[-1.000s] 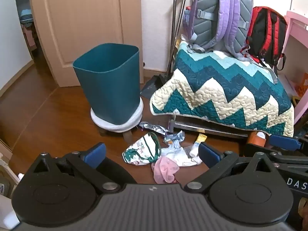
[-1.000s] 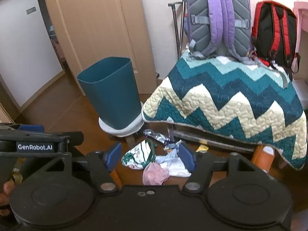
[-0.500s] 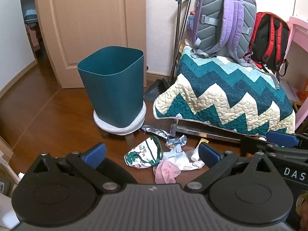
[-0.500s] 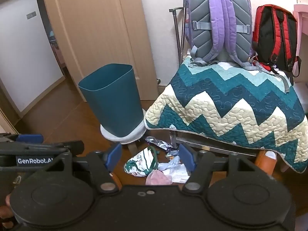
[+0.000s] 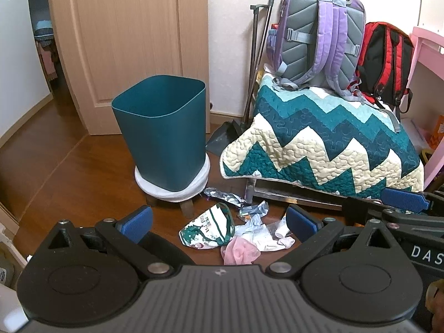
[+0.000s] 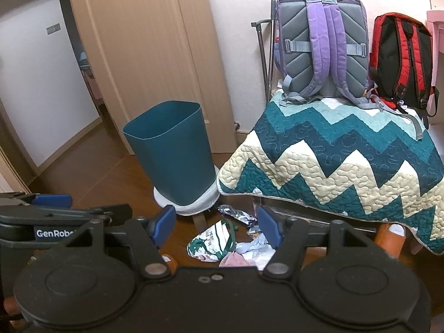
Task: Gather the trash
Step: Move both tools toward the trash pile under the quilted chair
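Observation:
A teal bin point(image 5: 163, 136) point(image 6: 172, 155) stands open-topped on a low white stool point(image 5: 172, 191). On the wooden floor in front of it lies a heap of trash: a green-and-white printed wrapper point(image 5: 209, 231) point(image 6: 212, 242), a pink crumpled piece point(image 5: 240, 252), white and pale blue papers point(image 5: 255, 222) and a silver foil scrap point(image 5: 222, 194). My left gripper point(image 5: 219, 220) hovers open above and short of the heap, nothing between its blue pads. My right gripper point(image 6: 216, 222) is likewise open and empty, high over the heap.
A zigzag quilt point(image 5: 319, 138) drapes a low bench to the right, with a purple-grey backpack point(image 5: 316, 36) and a red-black backpack point(image 5: 385, 58) on it. A dustpan point(image 5: 224, 136) and broom lean on the wall. A wooden door point(image 5: 130, 41) stands behind the bin.
Both grippers have pulled back and risen, so the bin and trash heap look smaller and lower in view. Both stay open; nothing was picked up.

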